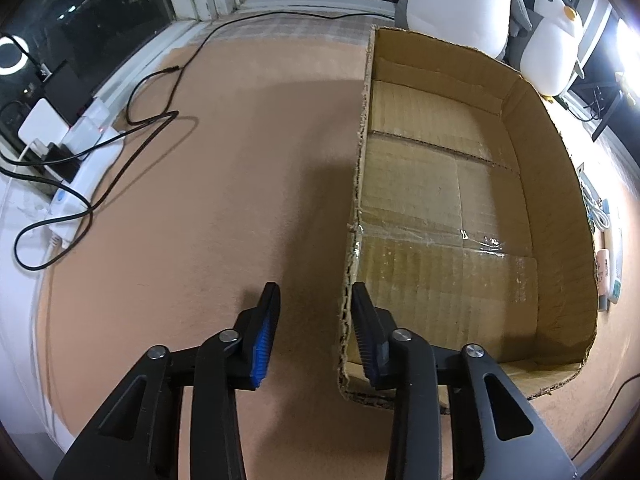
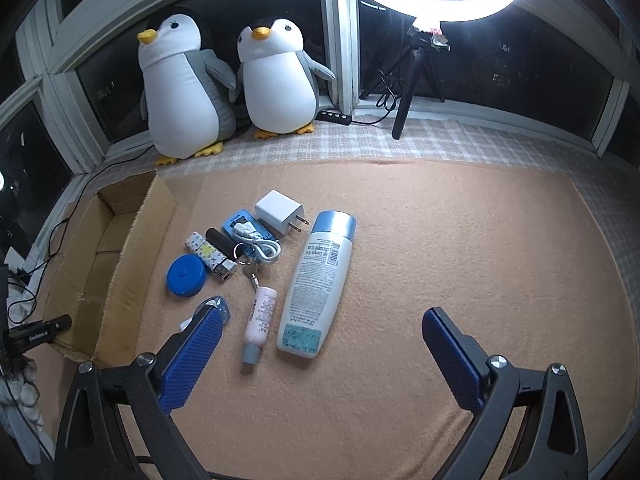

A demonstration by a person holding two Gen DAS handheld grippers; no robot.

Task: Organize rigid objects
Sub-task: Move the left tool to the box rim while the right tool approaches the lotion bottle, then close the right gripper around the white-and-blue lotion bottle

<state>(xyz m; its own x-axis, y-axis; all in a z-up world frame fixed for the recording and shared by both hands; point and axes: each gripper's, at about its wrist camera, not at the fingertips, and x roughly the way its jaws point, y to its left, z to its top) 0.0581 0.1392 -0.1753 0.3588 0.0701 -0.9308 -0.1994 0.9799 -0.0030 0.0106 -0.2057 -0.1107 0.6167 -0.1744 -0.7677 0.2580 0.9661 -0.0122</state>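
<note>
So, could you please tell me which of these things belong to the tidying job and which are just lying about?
Job: cardboard box, lotion bottle, pink tube, charger plug, blue tape measure, lighter, keys, white cable.
Lying about: plush penguins, ring light, tripod, power strip.

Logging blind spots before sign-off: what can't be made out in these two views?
- Right wrist view: small packet, mostly hidden behind a finger of the right gripper.
- Right wrist view: bottle label print, too small.
- Left wrist view: items beyond the cardboard box, cut off by its wall.
</note>
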